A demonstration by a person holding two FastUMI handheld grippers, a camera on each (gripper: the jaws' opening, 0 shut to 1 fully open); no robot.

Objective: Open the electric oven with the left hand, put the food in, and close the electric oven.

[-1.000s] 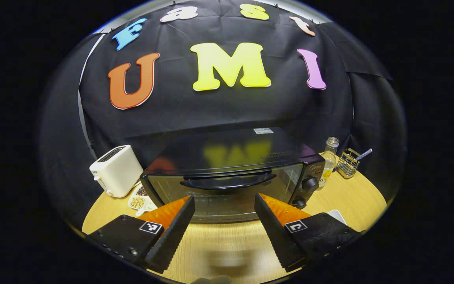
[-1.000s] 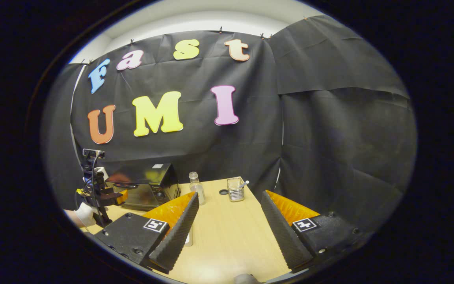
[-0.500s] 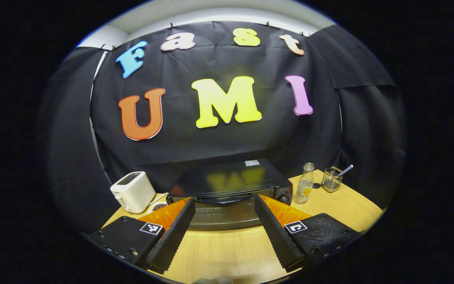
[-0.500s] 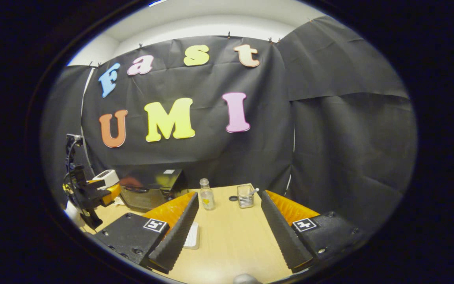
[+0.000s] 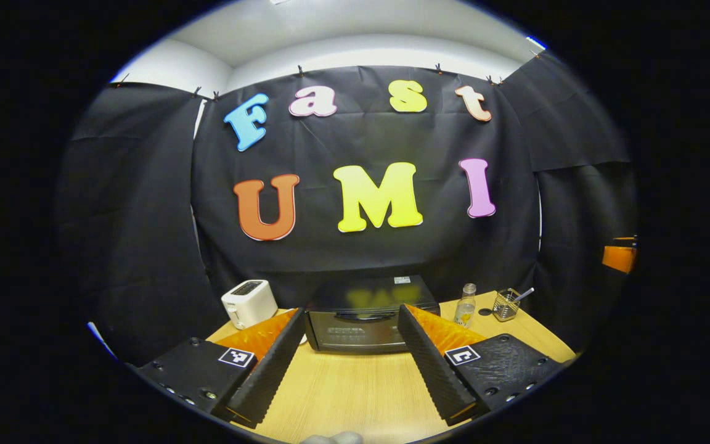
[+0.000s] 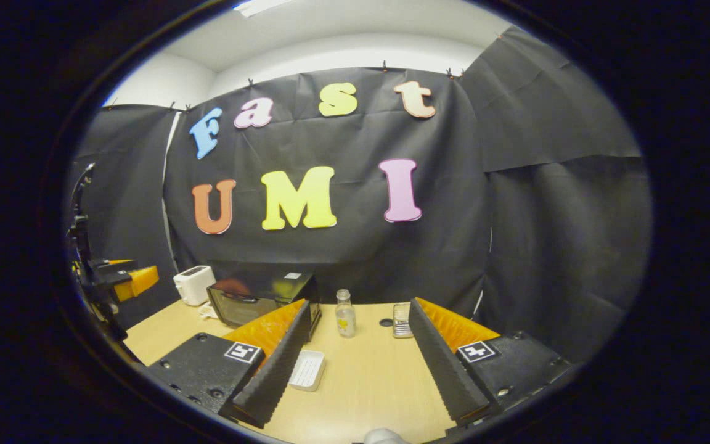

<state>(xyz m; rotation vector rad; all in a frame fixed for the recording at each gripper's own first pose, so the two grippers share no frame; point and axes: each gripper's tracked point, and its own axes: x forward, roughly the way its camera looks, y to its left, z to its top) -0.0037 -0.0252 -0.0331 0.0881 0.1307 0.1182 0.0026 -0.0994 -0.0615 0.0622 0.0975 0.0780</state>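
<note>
The left gripper (image 5: pixel 350 361) is held wide open and empty; the closed electric oven (image 5: pixel 361 320) handle should be approached squarely

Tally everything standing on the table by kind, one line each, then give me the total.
Electric oven, door shut: 1
White toaster: 1
Clear bottle: 1
Wire mesh holder with a utensil in it: 1
White rectangular tray: 1
Small dark round item, too small to identify: 1
Total: 6
</note>
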